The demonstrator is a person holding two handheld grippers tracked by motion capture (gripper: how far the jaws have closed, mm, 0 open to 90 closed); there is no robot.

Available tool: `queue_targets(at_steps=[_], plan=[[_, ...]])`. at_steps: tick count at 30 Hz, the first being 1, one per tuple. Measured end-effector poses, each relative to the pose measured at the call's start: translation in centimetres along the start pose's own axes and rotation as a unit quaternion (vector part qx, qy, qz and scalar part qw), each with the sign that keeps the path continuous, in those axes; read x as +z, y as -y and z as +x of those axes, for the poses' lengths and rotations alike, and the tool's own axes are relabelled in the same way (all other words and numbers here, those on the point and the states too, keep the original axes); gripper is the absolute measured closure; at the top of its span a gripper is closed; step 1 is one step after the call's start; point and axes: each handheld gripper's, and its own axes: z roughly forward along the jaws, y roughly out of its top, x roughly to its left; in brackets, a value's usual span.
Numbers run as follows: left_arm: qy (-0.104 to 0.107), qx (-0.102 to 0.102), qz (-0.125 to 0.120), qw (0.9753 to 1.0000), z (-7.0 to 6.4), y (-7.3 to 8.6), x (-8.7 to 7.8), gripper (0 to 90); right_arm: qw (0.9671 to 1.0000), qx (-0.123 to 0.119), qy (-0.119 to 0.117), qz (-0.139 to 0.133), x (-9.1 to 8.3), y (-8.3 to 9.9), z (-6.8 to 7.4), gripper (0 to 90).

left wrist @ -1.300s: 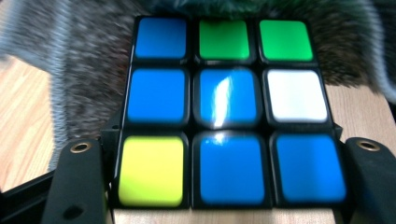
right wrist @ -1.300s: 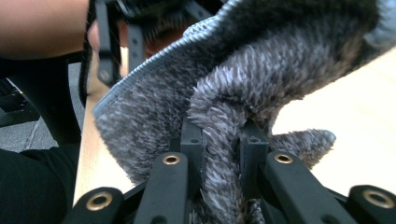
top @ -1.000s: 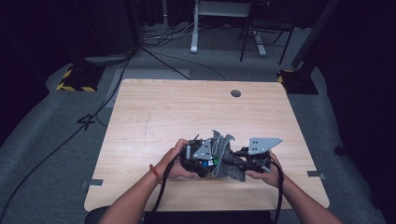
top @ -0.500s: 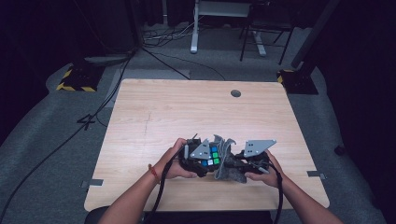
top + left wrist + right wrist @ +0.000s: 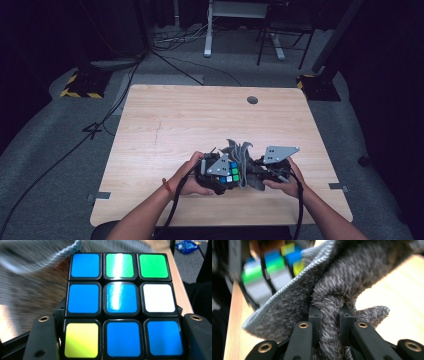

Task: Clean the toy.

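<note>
At the six o'clock edge of the pale wooden table (image 5: 165, 130), your left gripper (image 5: 220, 175) clamps the scrambled colour-tiled puzzle cube (image 5: 120, 305) steady while your right gripper (image 5: 331, 315), jaws pinching the grey fluffy cloth (image 5: 352, 272), wipes it.

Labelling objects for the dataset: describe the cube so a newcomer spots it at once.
On the wooden table, near its front edge, the two grippers meet. The left gripper clamps the puzzle cube beside a grey cloth: glossy black-framed tiles, mostly blue, unlike the fuzzy cloth.
</note>
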Motion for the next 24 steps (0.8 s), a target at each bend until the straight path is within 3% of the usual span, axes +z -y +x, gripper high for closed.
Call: queue_targets(at_steps=[4, 6, 10, 13, 18, 24], plan=[[-0.017, -0.005, -0.005, 0.9998, 0.4, 0.0, -0.7, 33.4, 0.9996, -0.005, -0.022, 0.018, 0.2, 0.6, 0.5, 78.0], [-0.018, -0.014, -0.005, 0.9997, 0.8, 0.2, -0.8, 33.4, 0.9990, -0.013, -0.039, 0.017, 0.1, 0.4, 0.9, 78.0], [-0.030, -0.016, 0.012, 0.9993, 1.0, 0.6, -0.6, 33.4, 0.9984, -0.022, -0.052, -0.001, -0.6, -0.4, 1.8, 78.0], [-0.021, -0.019, 0.013, 0.9995, 1.0, 0.8, -0.2, 33.4, 0.9985, -0.035, -0.041, -0.011, -0.8, -1.2, 2.2, 78.0], [-0.006, -0.010, 0.023, 0.9997, 0.4, 0.5, 0.5, 33.4, 0.9988, -0.015, -0.023, -0.041, -0.9, -1.5, 1.5, 77.9], [-0.007, -0.001, 0.009, 0.9999, 0.1, 0.0, 0.0, 33.4, 0.9999, 0.004, -0.002, -0.015, -0.2, -0.7, 0.3, 77.9]])
